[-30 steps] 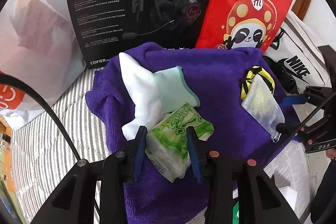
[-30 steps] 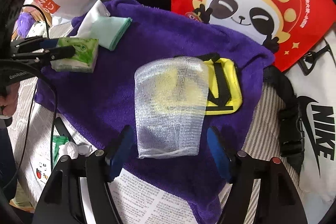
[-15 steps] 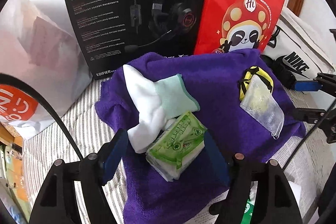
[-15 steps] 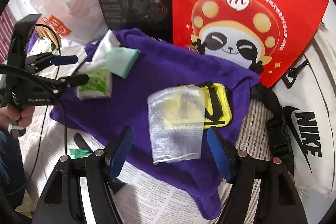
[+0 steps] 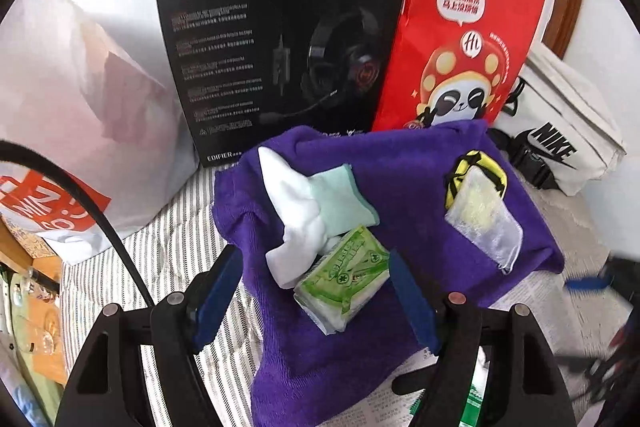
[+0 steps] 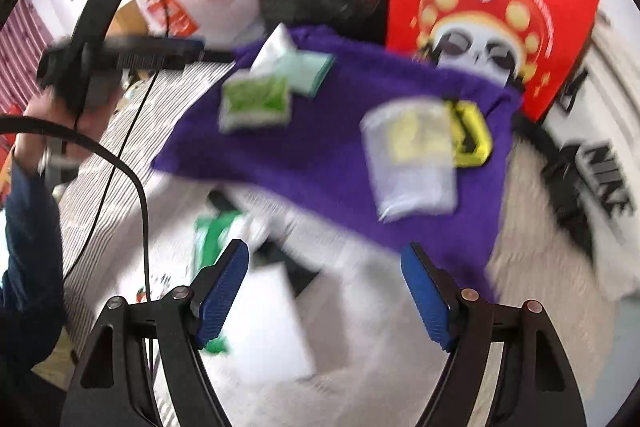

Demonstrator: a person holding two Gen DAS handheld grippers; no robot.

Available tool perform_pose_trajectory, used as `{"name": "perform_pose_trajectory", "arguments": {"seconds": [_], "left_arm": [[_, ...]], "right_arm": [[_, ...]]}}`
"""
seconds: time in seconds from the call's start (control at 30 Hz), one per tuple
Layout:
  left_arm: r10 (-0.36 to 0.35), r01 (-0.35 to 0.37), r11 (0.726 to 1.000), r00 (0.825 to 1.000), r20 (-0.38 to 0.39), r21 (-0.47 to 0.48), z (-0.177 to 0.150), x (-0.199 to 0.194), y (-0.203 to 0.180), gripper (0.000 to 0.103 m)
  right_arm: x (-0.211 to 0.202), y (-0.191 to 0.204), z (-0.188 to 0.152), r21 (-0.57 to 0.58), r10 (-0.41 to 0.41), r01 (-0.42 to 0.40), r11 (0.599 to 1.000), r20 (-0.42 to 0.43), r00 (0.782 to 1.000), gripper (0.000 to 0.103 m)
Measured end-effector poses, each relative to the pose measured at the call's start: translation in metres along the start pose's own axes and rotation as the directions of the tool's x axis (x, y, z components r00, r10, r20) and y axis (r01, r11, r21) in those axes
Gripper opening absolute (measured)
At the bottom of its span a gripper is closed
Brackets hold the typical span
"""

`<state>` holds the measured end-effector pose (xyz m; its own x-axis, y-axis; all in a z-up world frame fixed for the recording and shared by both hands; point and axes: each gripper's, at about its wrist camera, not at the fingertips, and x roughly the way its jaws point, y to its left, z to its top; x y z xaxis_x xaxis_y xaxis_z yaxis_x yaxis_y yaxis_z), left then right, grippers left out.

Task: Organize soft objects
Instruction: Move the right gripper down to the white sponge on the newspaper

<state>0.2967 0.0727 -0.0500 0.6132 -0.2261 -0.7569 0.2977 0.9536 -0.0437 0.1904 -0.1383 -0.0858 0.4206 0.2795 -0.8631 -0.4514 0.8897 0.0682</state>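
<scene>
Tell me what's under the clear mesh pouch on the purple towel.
The mesh pouch lies partly over a yellow pouch with black straps, which rests on the purple towel. The yellow pouch's covered part shows only faintly.

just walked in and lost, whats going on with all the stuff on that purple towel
A person is sorting soft things with two handheld grippers. The green tissue pack, white and mint folded cloth and clear mesh pouch over a yellow pouch all lie on the purple towel. The left gripper stands open around the tissue pack without touching it; the right gripper is open and holds nothing.
</scene>
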Motion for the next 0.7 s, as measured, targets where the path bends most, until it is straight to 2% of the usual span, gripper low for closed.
{"name": "perform_pose_trajectory", "arguments": {"seconds": [0.2, 0.43, 0.47, 0.5, 0.53, 0.7], "left_arm": [[-0.014, 0.014, 1.0, 1.0, 0.028, 0.017, 0.002, -0.015, -0.005, 0.076], [-0.002, 0.001, 0.999, 0.999, 0.034, 0.038, 0.001, -0.023, -0.009, 0.076], [-0.003, 0.002, 0.999, 0.999, 0.034, 0.037, 0.001, -0.024, -0.009, 0.076], [-0.002, 0.0, 0.999, 0.999, 0.034, 0.036, 0.001, -0.025, -0.009, 0.076], [0.002, -0.003, 0.999, 0.999, 0.033, 0.035, 0.001, -0.025, -0.009, 0.076], [0.023, -0.025, 0.999, 0.999, 0.039, 0.047, 0.0, -0.031, -0.015, 0.076]], "right_arm": [[0.004, 0.017, -0.036, 0.017, 0.061, -0.061, 0.998, -0.016, 0.998, 0.078], [0.026, 0.027, -0.051, 0.012, 0.041, -0.041, 0.999, -0.043, 0.998, 0.077], [0.031, 0.026, -0.052, 0.016, 0.034, -0.034, 0.999, -0.046, 0.998, 0.075], [0.035, 0.025, -0.053, 0.017, 0.028, -0.027, 0.999, -0.046, 0.999, 0.064], [0.037, 0.024, -0.054, 0.017, 0.025, -0.025, 1.0, -0.043, 0.999, 0.056], [0.021, 0.019, -0.059, 0.073, -0.02, 0.018, 0.997, 0.035, 0.999, 0.056]]}}
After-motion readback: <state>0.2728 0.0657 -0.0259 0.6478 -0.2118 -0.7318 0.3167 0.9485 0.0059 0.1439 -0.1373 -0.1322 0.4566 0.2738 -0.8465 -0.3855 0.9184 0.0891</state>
